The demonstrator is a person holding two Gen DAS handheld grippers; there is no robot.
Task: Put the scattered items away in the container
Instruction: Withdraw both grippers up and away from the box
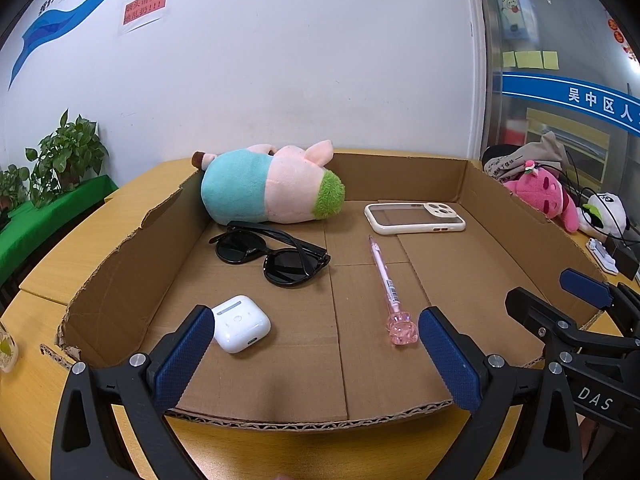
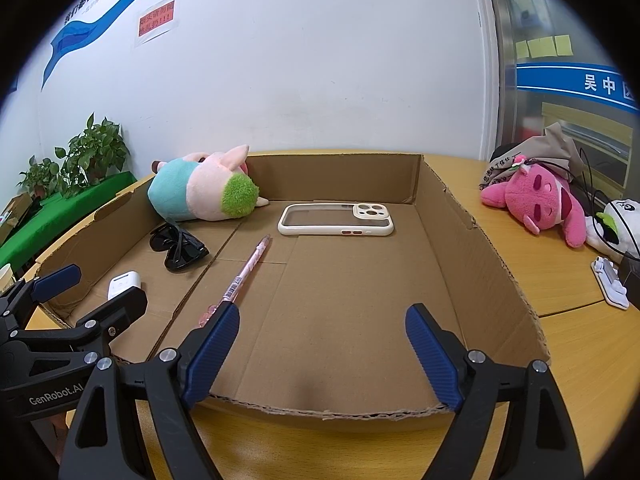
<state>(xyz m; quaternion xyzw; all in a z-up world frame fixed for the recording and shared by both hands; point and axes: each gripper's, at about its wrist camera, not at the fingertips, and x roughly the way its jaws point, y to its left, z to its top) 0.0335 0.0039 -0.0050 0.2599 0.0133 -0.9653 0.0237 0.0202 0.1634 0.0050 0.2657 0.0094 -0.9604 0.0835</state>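
Observation:
A shallow cardboard box lies on the wooden table. In it are a pig plush, black sunglasses, a cream phone case, a pink pen and a white earbud case. My left gripper hovers open over the box's near edge with nothing between its fingers; the earbud case sits just beyond its left pad and the pen's pink end by its right pad. My right gripper stands open and empty over the box's near right part, with the pen beside its left pad.
Outside the box on the right lie a pink plush, a panda plush, a grey bag with cables and a white clip-like item. Potted plants stand on a green cloth at the left. A cup stands at the table's left edge.

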